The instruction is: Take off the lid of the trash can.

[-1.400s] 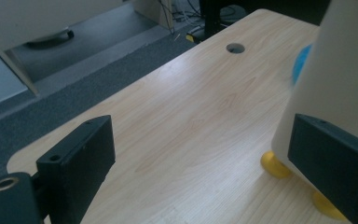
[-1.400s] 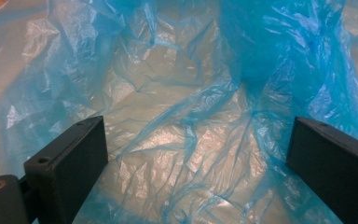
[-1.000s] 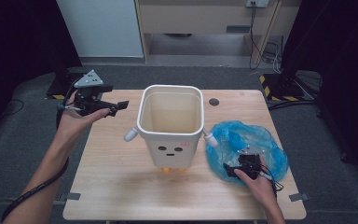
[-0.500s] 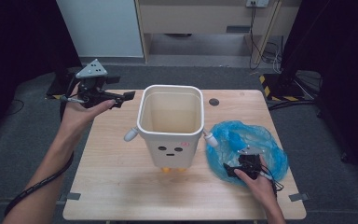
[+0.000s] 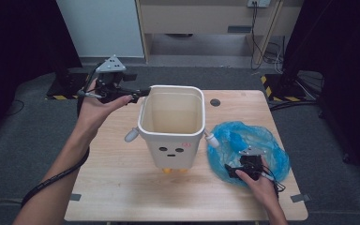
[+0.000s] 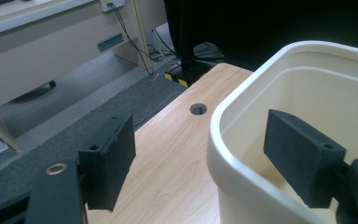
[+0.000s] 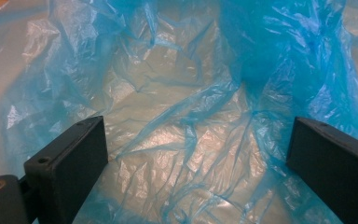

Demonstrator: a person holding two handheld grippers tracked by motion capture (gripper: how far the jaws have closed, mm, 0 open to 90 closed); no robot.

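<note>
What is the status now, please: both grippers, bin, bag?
Left gripper astride the bin rim, jaws just been closing, not yet gripping. Right gripper open over the blue bag, nothing pinched. Nothing in the way.

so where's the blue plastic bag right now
In the high view the blue plastic bag lies crumpled on the table's right side, beside the white bin, under the right gripper.
</note>
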